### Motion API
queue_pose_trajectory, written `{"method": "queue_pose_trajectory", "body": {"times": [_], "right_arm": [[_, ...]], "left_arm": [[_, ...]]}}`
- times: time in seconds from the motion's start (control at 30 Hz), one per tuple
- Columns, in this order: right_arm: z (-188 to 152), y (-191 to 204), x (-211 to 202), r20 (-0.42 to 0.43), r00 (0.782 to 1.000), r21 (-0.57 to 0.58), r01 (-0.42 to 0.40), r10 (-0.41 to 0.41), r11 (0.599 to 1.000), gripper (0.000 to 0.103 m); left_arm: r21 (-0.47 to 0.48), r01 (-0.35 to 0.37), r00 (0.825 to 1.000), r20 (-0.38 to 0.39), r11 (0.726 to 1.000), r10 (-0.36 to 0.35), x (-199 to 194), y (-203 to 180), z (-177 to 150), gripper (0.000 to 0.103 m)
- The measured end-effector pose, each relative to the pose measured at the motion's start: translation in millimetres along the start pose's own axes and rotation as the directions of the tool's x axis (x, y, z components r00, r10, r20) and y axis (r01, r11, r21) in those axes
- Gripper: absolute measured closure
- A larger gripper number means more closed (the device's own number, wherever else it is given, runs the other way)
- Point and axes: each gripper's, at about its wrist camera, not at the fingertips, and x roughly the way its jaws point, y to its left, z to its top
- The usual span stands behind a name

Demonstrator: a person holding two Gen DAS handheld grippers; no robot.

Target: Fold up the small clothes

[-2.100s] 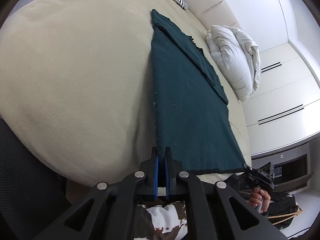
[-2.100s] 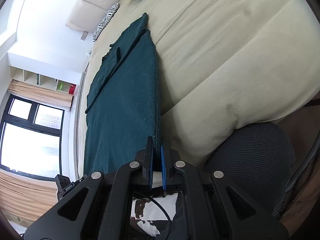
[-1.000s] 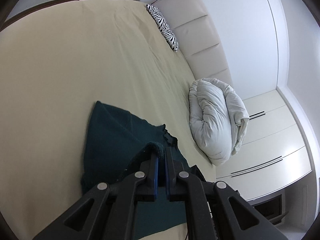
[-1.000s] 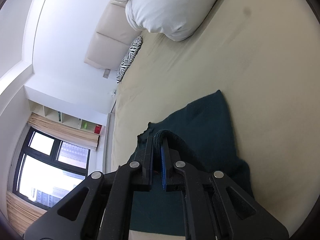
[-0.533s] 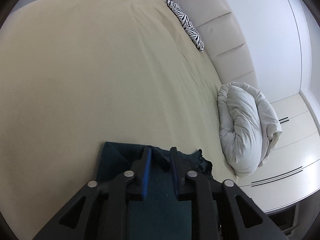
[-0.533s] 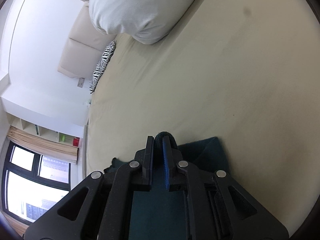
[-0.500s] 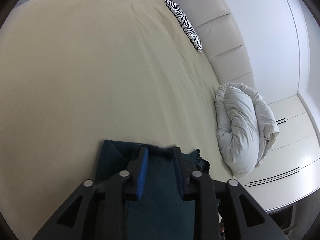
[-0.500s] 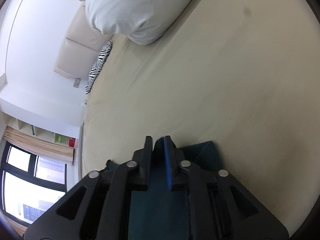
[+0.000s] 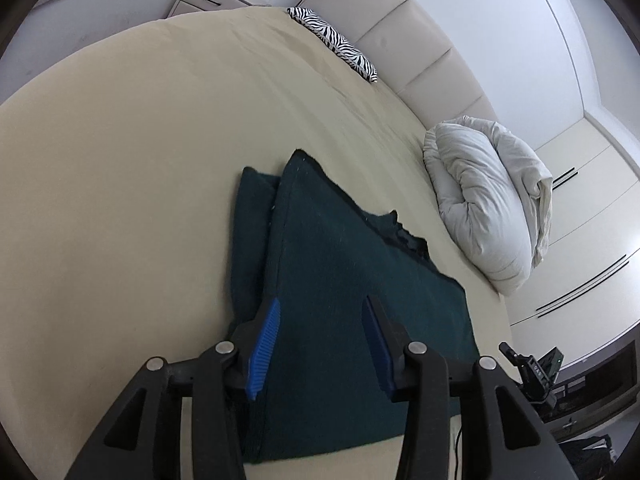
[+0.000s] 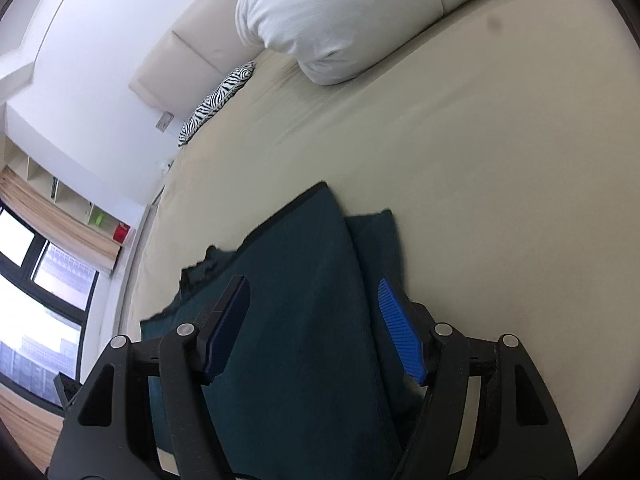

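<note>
A dark teal garment (image 9: 344, 280) lies folded over on the beige bed (image 9: 120, 160), its upper layer covering most of the lower one, which sticks out along one side. My left gripper (image 9: 320, 312) is open and empty, hovering just above the garment's near part. In the right wrist view the same garment (image 10: 296, 280) lies below my right gripper (image 10: 312, 296), which is also open and empty. Neither gripper holds any cloth.
A rolled white duvet (image 9: 488, 208) lies on the bed beyond the garment; it also shows in the right wrist view (image 10: 344, 12). A zebra-print pillow (image 9: 336, 44) rests by the padded headboard (image 9: 404, 40). White wardrobes (image 9: 580, 240) stand to the right. A window (image 10: 28, 300) is at left.
Both grippers carried the garment's near edge over towards the far edge, then opened and let it go. They have since drawn back, and the garment lies folded in half.
</note>
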Motion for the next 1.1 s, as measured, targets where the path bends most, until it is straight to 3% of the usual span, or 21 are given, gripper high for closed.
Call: {"method": "queue_pose_trajectory", "body": {"times": [0.07,0.17,0.33,0.47,0.53,0.63,0.7,0.93,1.1], "right_arm": [[-30,7,-21,-0.020,1.000,-0.067,0.011,-0.012,0.998,0.037],[-47,12,-31,-0.021,0.999,-0.124,0.028,-0.031,0.992,0.037],[-87,0,-68,-0.039,0.998,-0.160,0.035,-0.042,0.987,0.037],[-98,-2,-76,-0.027,0.997,-0.172,0.066,-0.072,0.983,0.038],[-103,-3,-80,-0.016,0.994,-0.185,0.099,-0.104,0.978,0.038],[-104,-7,-79,-0.005,0.990,-0.193,0.135,-0.139,0.972,0.038],[-101,-11,-74,-0.012,0.989,-0.189,0.143,-0.147,0.972,0.038],[-103,-21,-65,-0.023,0.985,-0.189,0.161,-0.168,0.969,0.039],[-108,-12,-63,-0.025,0.983,-0.256,0.168,-0.181,0.952,0.048]], "left_arm": [[0.061,-0.045,0.999,0.005,0.997,0.045,-9,-2,-16,0.057],[0.117,-0.114,0.993,0.025,0.987,0.112,-14,-1,-30,0.057],[0.149,-0.152,0.988,0.035,0.977,0.148,-13,-1,-40,0.057],[0.177,-0.188,0.982,0.037,0.966,0.185,-4,-2,-42,0.062],[0.178,-0.203,0.979,0.035,0.963,0.200,-2,0,-42,0.076],[0.208,-0.222,0.975,0.040,0.953,0.218,-2,-2,-44,0.089],[0.221,-0.226,0.974,0.040,0.949,0.223,-2,-3,-45,0.092],[0.222,-0.230,0.973,0.038,0.948,0.227,-3,-3,-45,0.095],[0.217,-0.223,0.975,0.035,0.950,0.221,-3,-1,-46,0.095]]}}
